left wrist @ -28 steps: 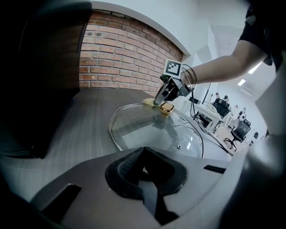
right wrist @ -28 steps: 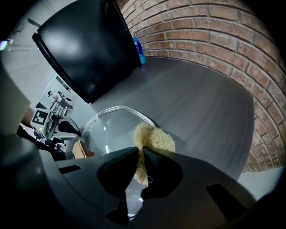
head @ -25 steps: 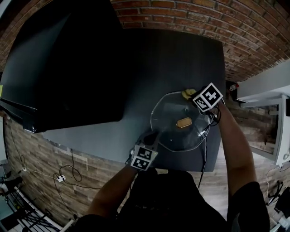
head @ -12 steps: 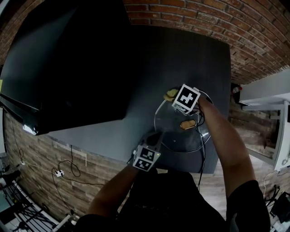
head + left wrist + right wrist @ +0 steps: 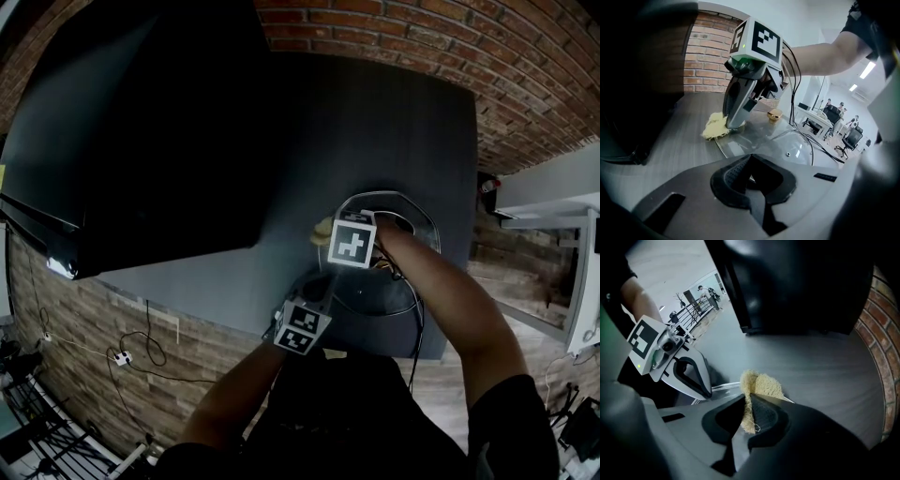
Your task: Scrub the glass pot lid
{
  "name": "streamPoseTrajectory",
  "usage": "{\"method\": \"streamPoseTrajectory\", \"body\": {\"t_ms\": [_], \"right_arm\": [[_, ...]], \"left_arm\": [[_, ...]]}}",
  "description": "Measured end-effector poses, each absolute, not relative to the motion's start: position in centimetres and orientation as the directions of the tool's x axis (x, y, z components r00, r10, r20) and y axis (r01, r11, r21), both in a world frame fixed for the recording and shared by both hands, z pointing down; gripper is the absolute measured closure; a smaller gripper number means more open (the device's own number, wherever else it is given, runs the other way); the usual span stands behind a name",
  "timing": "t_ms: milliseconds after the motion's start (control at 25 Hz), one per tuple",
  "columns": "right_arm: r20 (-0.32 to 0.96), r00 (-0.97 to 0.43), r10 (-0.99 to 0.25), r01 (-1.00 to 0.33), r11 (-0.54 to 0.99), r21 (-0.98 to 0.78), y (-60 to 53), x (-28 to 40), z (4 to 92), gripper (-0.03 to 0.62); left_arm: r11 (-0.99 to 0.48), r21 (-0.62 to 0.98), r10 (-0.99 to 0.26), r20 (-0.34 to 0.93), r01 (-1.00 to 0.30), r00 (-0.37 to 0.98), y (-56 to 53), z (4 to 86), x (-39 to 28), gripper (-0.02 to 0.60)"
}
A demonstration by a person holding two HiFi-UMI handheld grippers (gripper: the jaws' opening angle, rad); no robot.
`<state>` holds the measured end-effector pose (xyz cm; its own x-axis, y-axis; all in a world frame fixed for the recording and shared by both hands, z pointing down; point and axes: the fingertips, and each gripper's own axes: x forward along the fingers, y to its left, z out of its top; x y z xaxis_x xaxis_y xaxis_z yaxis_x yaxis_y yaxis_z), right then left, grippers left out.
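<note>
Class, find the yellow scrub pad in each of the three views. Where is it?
Head view: scrub pad just left of centre.
Left gripper view: scrub pad left of centre.
Right gripper view: scrub pad central, pinched in the jaws.
Shared landmark: glass lid rim.

likely an open-plan office or test lab: exposed brick wall point(image 5: 394, 37) behind a dark grey table point(image 5: 375, 122), desks point(image 5: 813, 123) with rolling office chairs point(image 5: 853, 138), people point(image 5: 830, 104) beyond, strip ceiling lights point(image 5: 871, 69), loose cables point(image 5: 150, 352) over wood-plank floor point(image 5: 84, 319).

Yellow scrubber point(image 5: 764, 384), clear lid point(image 5: 787, 140), gold knob point(image 5: 775, 114)
</note>
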<state>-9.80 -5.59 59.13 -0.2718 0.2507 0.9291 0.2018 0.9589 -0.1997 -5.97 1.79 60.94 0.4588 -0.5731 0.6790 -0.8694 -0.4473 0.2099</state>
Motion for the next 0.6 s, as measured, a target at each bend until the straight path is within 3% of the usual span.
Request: {"method": "streamPoseTrajectory", "body": {"t_ms": [280,600], "right_arm": [[0.930,-0.210,0.301,0.344,0.913,-0.218,-1.8,-9.9,59.8,0.553],[0.889,-0.346,0.298,0.060,0.953,-0.297,-6.9,-8.6,59.7,0.553]], "left_arm": [[-0.448,0.204,-0.578,0.677,-0.870,0.456,1.8,60.9,-6.2,0.549],[-0.441,0.204,-0.574,0.685,-0.874,0.449,1.9,61.1,-6.3,0.549]]}}
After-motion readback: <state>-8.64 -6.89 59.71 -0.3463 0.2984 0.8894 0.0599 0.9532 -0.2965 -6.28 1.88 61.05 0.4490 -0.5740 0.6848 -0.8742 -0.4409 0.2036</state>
